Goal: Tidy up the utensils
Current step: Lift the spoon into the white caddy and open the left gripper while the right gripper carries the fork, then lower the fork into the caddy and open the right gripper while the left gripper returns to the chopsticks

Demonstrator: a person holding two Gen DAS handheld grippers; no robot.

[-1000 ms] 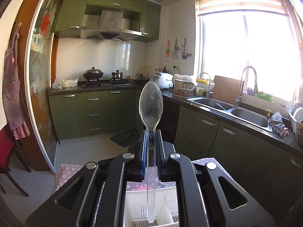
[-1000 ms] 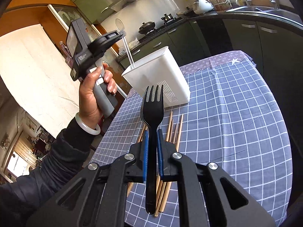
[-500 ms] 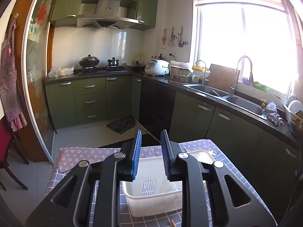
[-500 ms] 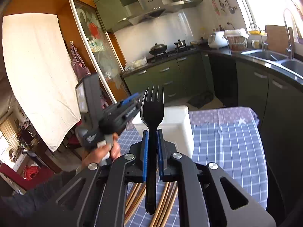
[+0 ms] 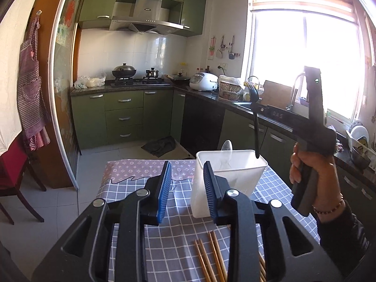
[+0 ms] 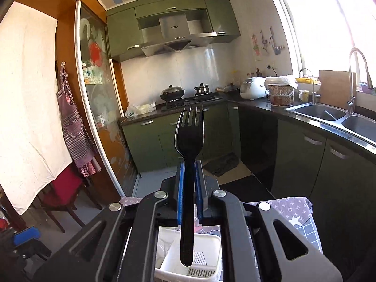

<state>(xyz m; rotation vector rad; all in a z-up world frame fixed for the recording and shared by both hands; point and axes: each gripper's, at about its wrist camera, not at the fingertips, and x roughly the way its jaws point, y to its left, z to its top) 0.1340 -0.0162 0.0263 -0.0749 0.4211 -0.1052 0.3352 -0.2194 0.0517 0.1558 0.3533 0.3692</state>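
My left gripper (image 5: 186,181) is open and empty, just in front of the white utensil holder (image 5: 235,176) on the checked tablecloth. A clear plastic spoon (image 5: 226,150) stands inside the holder. My right gripper (image 6: 189,183) is shut on a black plastic fork (image 6: 189,145), held upright with its tines up. The fork's handle end hangs right above the holder's open compartments (image 6: 199,258). In the left wrist view the fork (image 5: 256,122) hangs handle-down over the holder's right rim. Several wooden chopsticks (image 5: 209,256) lie on the cloth near me.
The table with the grey checked cloth (image 5: 178,235) stands in a green kitchen. A counter with a sink (image 6: 329,115) runs along the right. A red chair (image 5: 14,174) stands at the left. The floor lies beyond the table's far edge.
My left gripper let the clear spoon go into the holder, opened and drew back. My right gripper carried the black fork from over the chopsticks to above the holder.
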